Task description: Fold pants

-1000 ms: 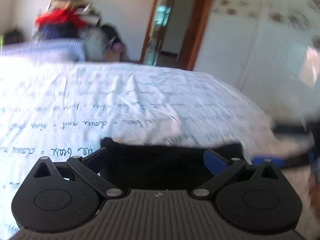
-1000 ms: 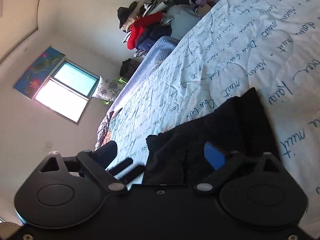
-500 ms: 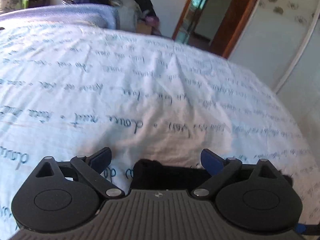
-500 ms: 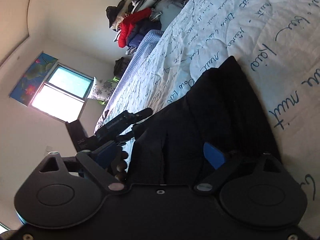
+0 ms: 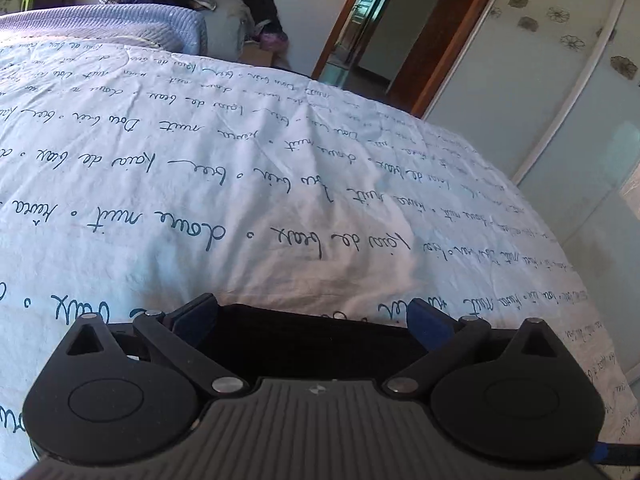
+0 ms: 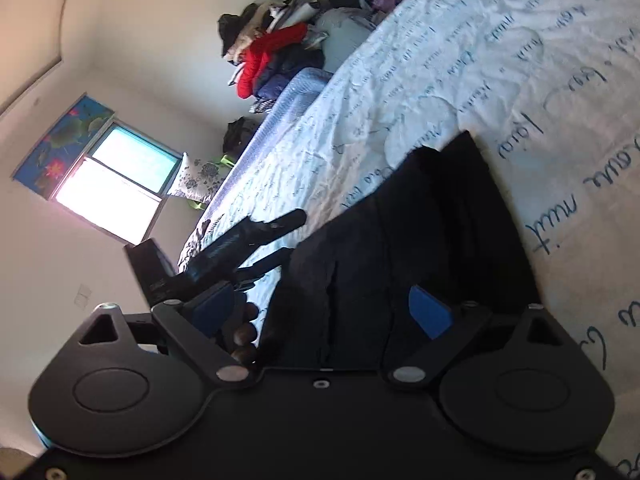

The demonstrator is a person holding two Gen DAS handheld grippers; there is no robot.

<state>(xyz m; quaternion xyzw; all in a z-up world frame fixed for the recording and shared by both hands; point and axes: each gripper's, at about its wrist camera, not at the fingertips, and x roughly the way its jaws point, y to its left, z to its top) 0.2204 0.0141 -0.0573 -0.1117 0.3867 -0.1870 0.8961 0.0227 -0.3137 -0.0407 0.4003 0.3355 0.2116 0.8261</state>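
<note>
We start with our left gripper (image 5: 312, 320), whose jaws stand wide apart, with the near edge of the black pants (image 5: 312, 340) lying between them on the bed (image 5: 280, 184). We cannot tell whether the pads touch the cloth; nothing appears pinched. Our right gripper (image 6: 324, 312) is also spread wide, and the pants (image 6: 420, 248) stretch away from it as a dark, already doubled-looking bundle on the sheet, its far corner pointing ahead and to the right of the fingers.

We judge that we are between folds: the cloth lies flat on the bed and both grippers sit at its near side, seemingly ready to take new hold. The next move likely calls for closing each gripper on an edge or corner of the bundle, lifting together and carrying it over onto the far part, keeping layers aligned so they do not slide.

To the left of the right gripper's fingers, the left gripper's dark body (image 6: 248, 240) shows close beside the pants, so we should mind the two tools crowding each other. Far ahead, a pile of clothes (image 6: 276, 52) with a red garment sits beyond the bed, and a window (image 6: 116, 184) is further left; a wardrobe door (image 5: 560, 100) stands right of the left gripper. None of these blocks the fold.
</note>
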